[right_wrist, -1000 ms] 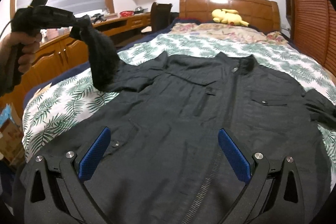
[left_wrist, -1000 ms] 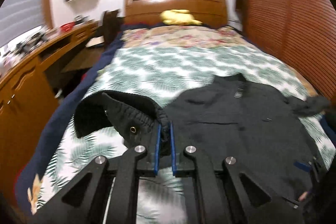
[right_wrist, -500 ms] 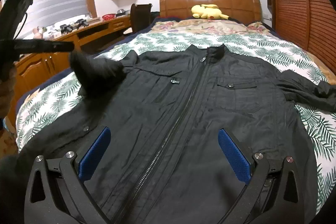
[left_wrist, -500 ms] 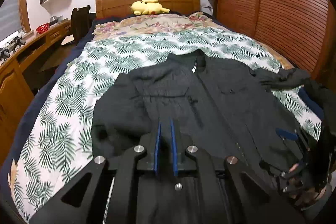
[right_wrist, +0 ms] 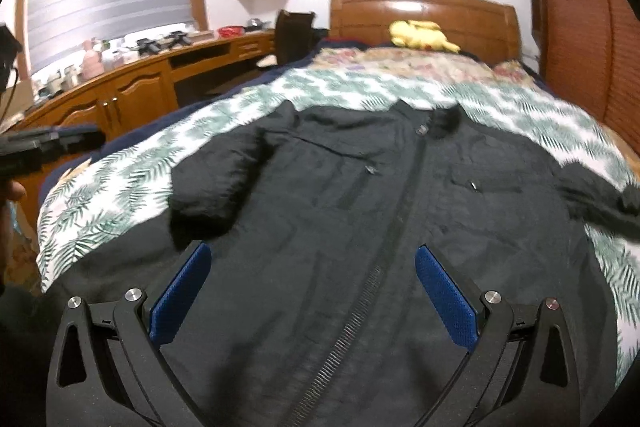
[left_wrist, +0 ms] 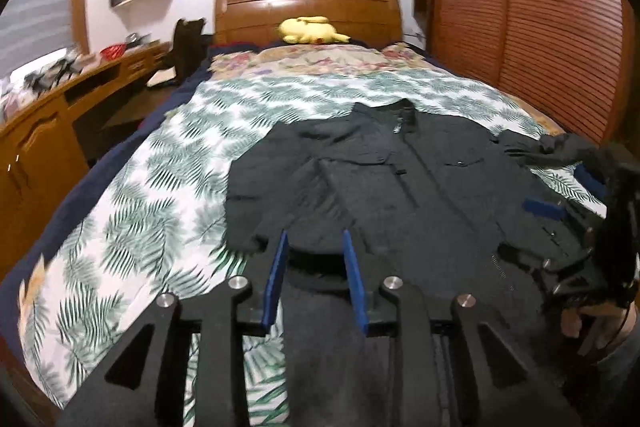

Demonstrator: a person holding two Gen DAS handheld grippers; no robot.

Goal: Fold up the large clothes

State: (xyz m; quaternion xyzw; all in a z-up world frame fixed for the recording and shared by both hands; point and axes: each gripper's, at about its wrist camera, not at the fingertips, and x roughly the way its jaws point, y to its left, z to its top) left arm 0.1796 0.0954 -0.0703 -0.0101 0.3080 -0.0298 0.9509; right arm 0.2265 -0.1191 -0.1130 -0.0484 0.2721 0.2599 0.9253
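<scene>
A black zip-up jacket (left_wrist: pixel 400 187) lies front up on the bed, collar toward the headboard; it also fills the right wrist view (right_wrist: pixel 380 227). Its left sleeve (left_wrist: pixel 276 203) lies folded across the body. The right sleeve (right_wrist: pixel 600 199) lies bunched out to the right. My left gripper (left_wrist: pixel 314 247) is open over the lower left part of the jacket, holding nothing. My right gripper (right_wrist: pixel 312 267) is wide open above the jacket's lower front, straddling the zip. It also shows at the right edge of the left wrist view (left_wrist: pixel 560 195).
The bed has a leaf-print cover (left_wrist: pixel 160 195) and a wooden headboard (left_wrist: pixel 308 7) with a yellow plush toy (left_wrist: pixel 308 29). A wooden desk with drawers (right_wrist: pixel 120 99) runs along the left. A slatted wooden wardrobe (left_wrist: pixel 540 27) stands on the right.
My left gripper carried the left sleeve over the jacket body, then opened and let it go. The sleeve now lies folded there. The right gripper stayed open, shifting slightly.
</scene>
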